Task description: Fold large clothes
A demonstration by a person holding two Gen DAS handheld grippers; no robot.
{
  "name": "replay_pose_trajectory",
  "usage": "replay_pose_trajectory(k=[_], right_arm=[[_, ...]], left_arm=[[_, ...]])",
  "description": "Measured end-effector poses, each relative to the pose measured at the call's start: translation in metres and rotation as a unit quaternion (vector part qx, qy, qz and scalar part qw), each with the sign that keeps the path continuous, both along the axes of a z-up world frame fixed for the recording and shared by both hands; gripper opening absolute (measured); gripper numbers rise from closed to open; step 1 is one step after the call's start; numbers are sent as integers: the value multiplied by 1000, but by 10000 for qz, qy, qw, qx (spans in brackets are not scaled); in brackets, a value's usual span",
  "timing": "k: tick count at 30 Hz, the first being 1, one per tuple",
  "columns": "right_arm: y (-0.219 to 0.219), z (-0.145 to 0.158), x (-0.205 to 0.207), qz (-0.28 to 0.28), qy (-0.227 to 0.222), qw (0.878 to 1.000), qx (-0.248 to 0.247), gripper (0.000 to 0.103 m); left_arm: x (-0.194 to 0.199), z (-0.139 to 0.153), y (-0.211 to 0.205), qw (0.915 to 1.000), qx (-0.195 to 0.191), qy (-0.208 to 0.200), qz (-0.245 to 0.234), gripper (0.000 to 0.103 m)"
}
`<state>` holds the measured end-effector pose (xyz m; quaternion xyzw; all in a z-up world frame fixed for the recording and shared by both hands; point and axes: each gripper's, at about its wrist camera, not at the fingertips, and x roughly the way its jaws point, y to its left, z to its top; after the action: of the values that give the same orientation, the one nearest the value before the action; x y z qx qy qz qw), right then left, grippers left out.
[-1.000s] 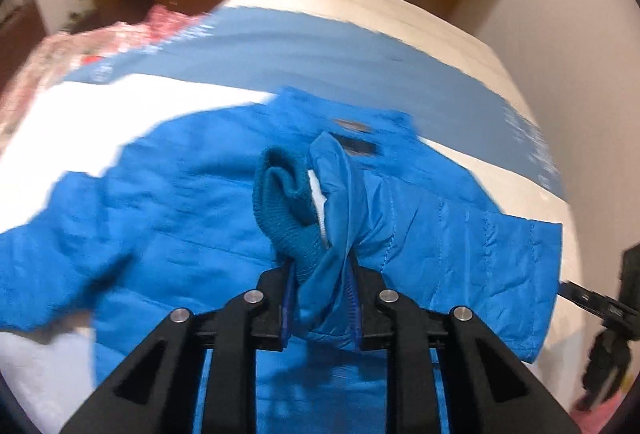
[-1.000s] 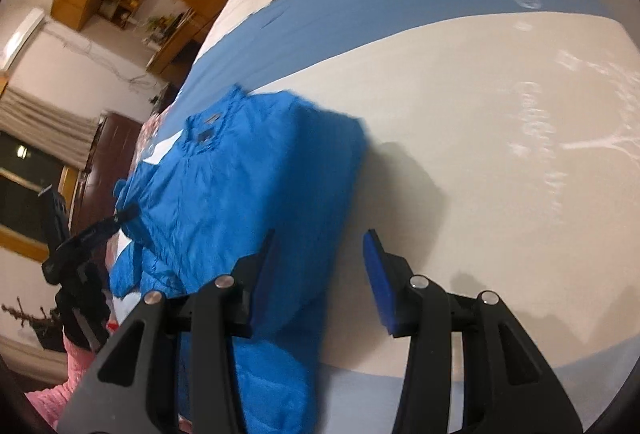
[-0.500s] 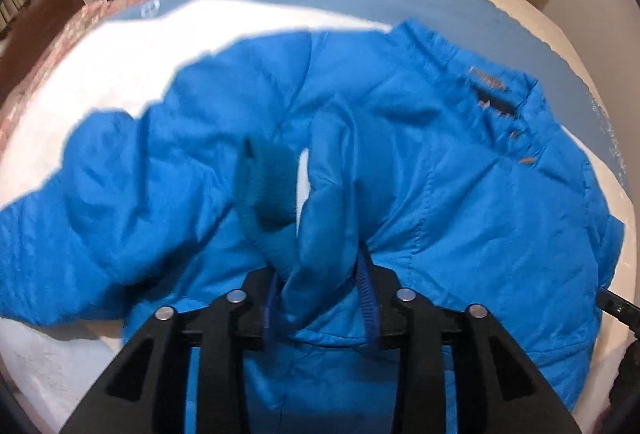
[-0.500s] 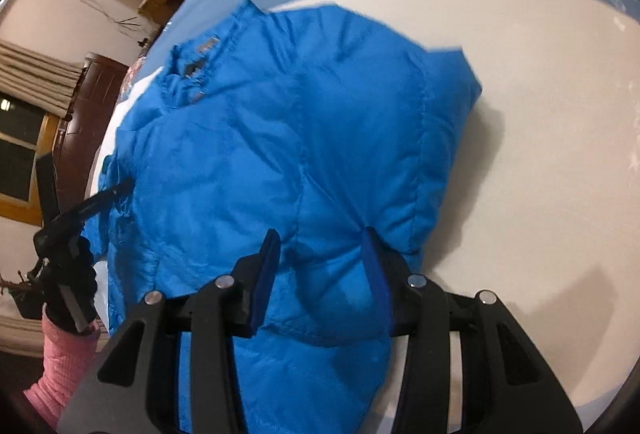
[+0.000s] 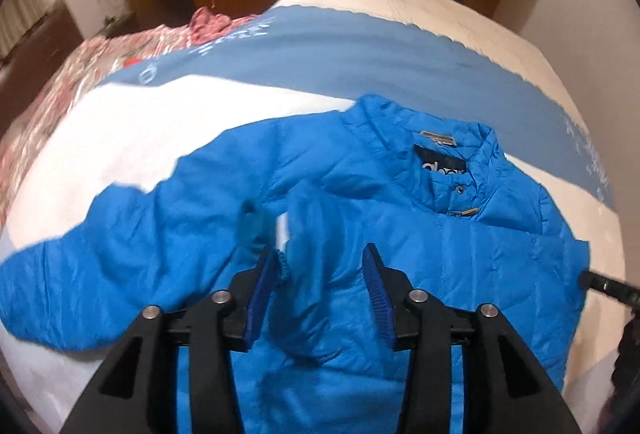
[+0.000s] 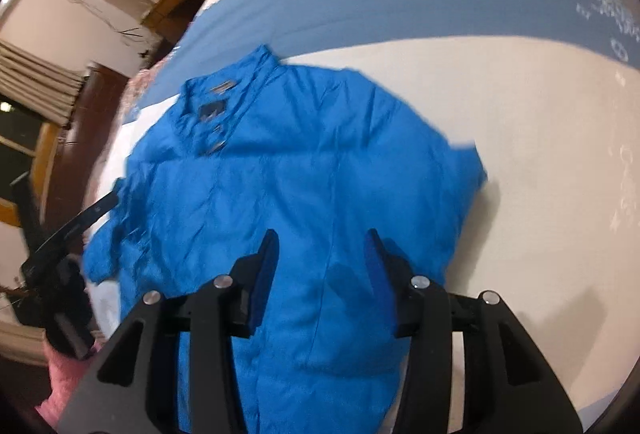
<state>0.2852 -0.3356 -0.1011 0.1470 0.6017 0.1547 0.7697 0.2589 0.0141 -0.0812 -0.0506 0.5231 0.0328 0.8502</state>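
Left wrist view shows the blue jacket (image 5: 400, 234) spread on the bed (image 5: 140, 138) across the middle of the frame, collar (image 5: 440, 162) toward the upper right and its long axis running from there down past the lower edge. The left gripper (image 5: 318, 282) hangs over the folded-in sleeve, whose knit cuff (image 5: 256, 226) lies just beside the left finger; its jaws have just been opening, and the sleeve sits slack between them, let go. In the right wrist view, the right gripper (image 6: 322, 270) stands parted over the jacket's other side, nothing pinched, the jacket's outer edge to the right of its fingers. Judging by this, the hem lies below both grippers, about equally near each.
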Motion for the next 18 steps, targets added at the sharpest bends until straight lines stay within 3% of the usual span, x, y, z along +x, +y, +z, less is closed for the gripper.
replay_pose_trajectory(k=[2,5,8,14,18], right_arm=[[4,-11,10,-55,76,9997,-239,43],[5,-33,17,-67,320,9992,-225,43],[3,-45,14,-125,299,9994,-100,43],[-6,-31,9,-285,426,9987,62,43],[7,1,-14,-13,134,9995,280,47]], left_arm=[[14,-15,-8,9998,147,138,-27,48],[28,-46,-1,9984,125,547,97,48],[28,-58,0,9985,294,466,-75,51],[26,-47,-1,9983,255,526,10,49],[5,-9,-10,9998,201,25,-41,49]])
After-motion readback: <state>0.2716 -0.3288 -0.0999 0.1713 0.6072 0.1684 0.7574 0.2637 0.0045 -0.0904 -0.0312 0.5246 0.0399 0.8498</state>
